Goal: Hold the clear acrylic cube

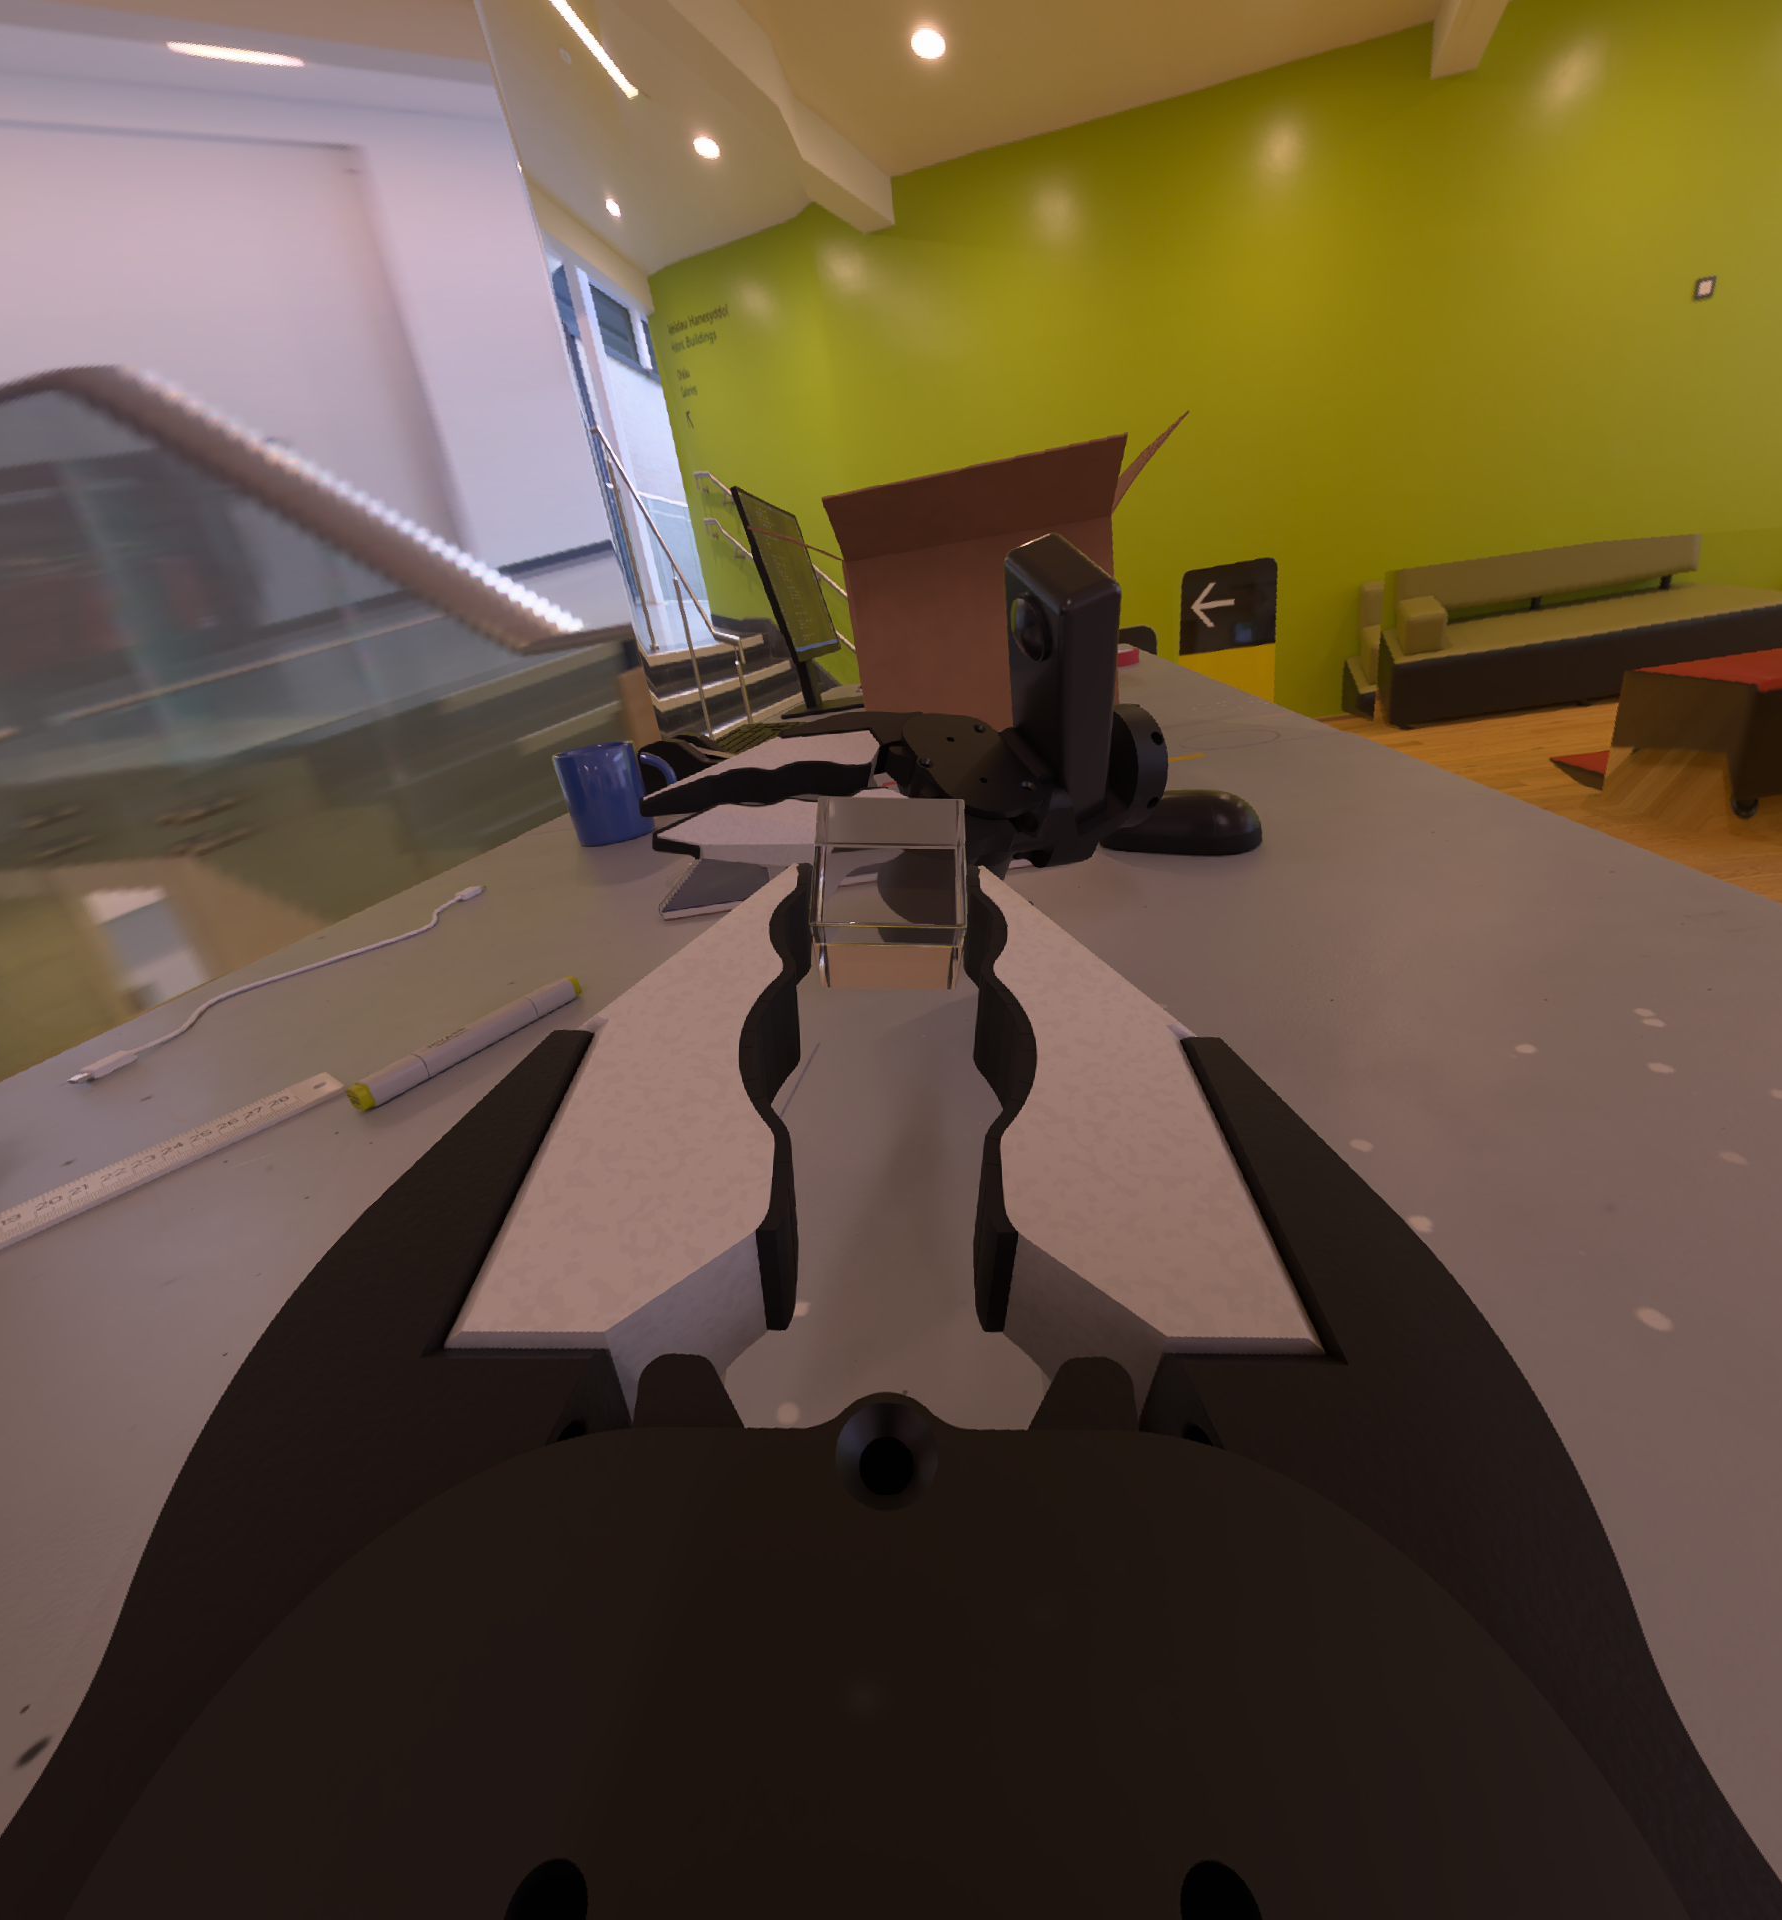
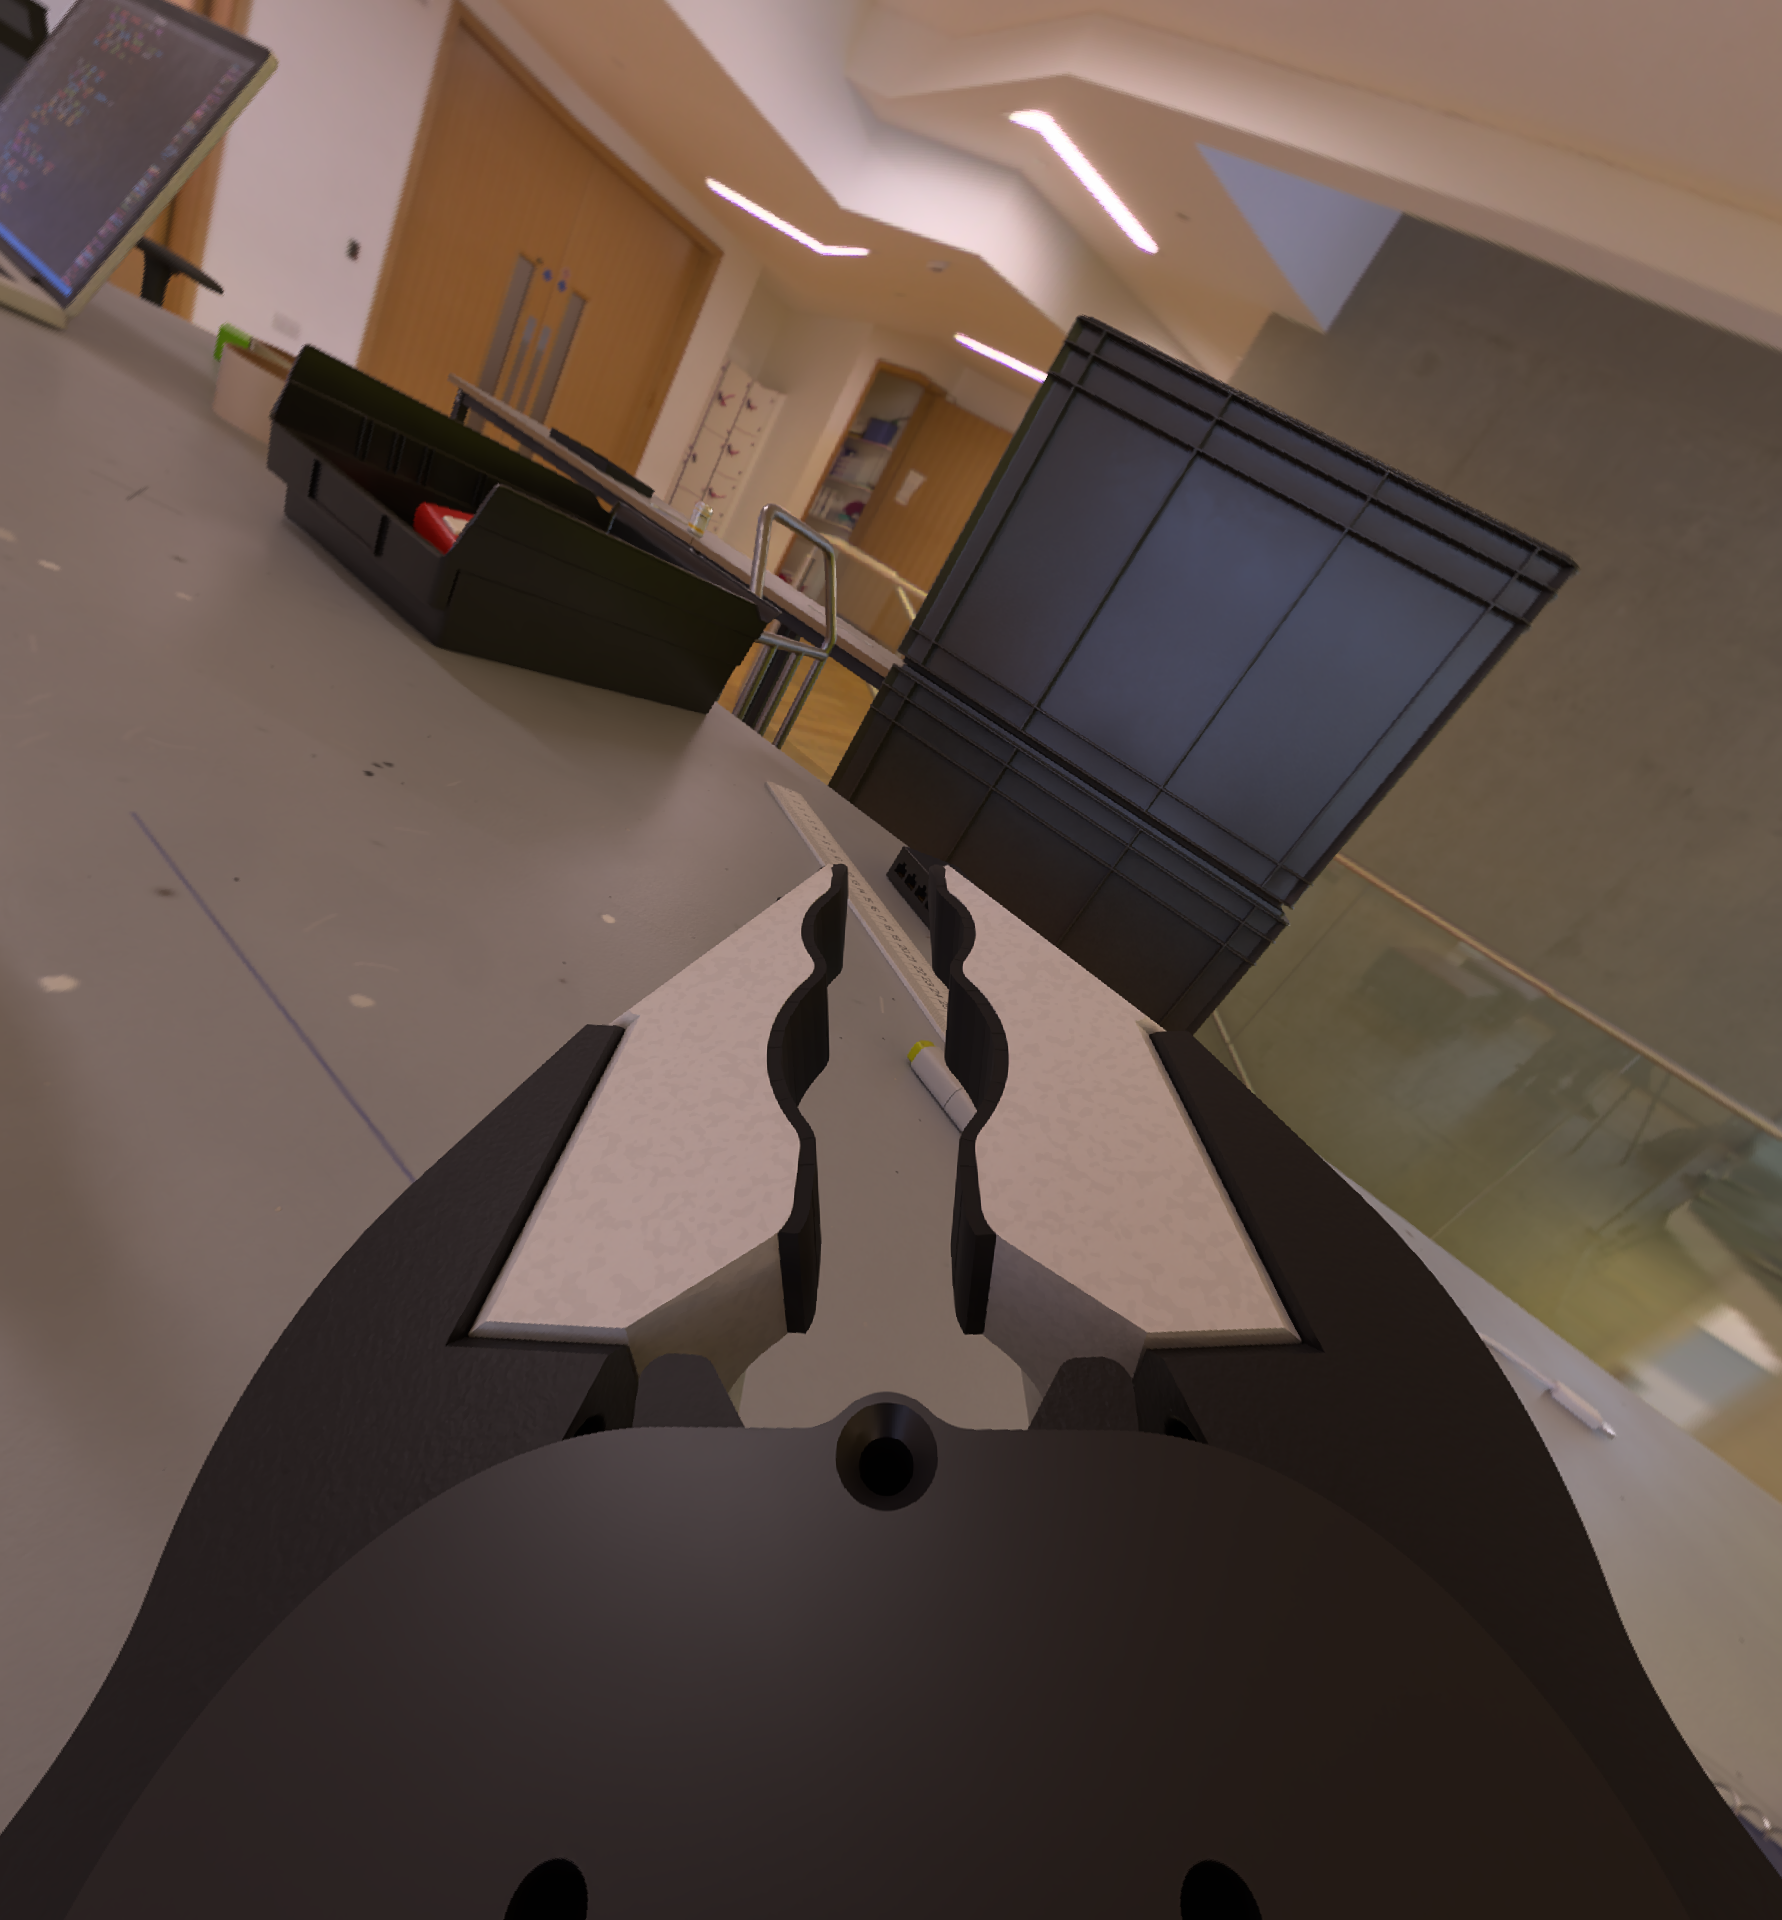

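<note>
The clear acrylic cube (image 1: 889,894), a glassy block with sharp edges and bright refractions inside, sits between the tips of the left gripper (image 1: 887,914), whose 2 black wavy-edged fingers (image 1: 775,997) press against its left and right faces. The cube's underside appears to hang just above the grey tabletop (image 1: 1438,1039), though its transparency makes the gap hard to judge. So the left jaws are clamped on the cube, near their very ends.

By my reading, the cube is rigid, fairly dense for its bulk and slick: polished flat faces give the pads little bite, and a hold this close to the tips could let it pivot or slide out. The safest purchase is on 2 opposite flat faces, centred, with the block seated deeper between the fingers and kept level. It would not crush, but a drop could chip a corner.

Just beyond the cube lies the right gripper (image 1: 762,779), tilted on its side with its black camera block upright. In its own view the right gripper (image 2: 887,904) holds nothing: its jaws stand narrowly apart, and through the gap show a white ruler (image 2: 897,935) and a white marker with a yellow cap (image 2: 937,1075) on the table.

Farther out are a blue mug (image 1: 601,790), an open brown cardboard box (image 1: 970,582), a white cable (image 1: 274,977), a black mouse (image 1: 1193,821), a black compartment tray (image 2: 513,561), stacked dark crates (image 2: 1209,623) and a laptop (image 2: 87,145).
</note>
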Controlling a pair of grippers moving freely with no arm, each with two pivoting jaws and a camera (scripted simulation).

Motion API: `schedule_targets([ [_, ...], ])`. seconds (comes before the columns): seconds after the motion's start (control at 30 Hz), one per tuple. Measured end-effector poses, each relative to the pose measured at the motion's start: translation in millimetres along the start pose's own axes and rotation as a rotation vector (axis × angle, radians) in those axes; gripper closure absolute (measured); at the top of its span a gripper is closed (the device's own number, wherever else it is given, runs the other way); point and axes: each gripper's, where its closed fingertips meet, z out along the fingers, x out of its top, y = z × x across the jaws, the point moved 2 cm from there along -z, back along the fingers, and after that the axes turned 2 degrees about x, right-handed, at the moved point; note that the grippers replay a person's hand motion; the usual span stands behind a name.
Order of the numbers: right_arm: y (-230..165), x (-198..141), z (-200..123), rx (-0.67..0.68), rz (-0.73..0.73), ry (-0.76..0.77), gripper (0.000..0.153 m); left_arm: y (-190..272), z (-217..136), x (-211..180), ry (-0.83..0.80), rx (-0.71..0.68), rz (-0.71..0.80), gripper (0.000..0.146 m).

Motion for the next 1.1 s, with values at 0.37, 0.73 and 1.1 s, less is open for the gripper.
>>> schedule_targets([
  [0.37,8.0,-0.4,-2.4,-0.042,0.005,0.014,0.137,0.5,0.2,-0.5,-0.001,-0.004,0.003,0.118],
  [0.73,11.8,1.8,-4.5,-0.061,-0.007,0.025,0.137,-0.3,0.3,-1.6,-0.008,0.002,0.004,0.118],
  [1.1,11.2,0.3,-3.4,-0.059,-0.016,0.014,0.137,-0.5,0.1,-1.9,-0.009,0.002,0.001,0.118],
])
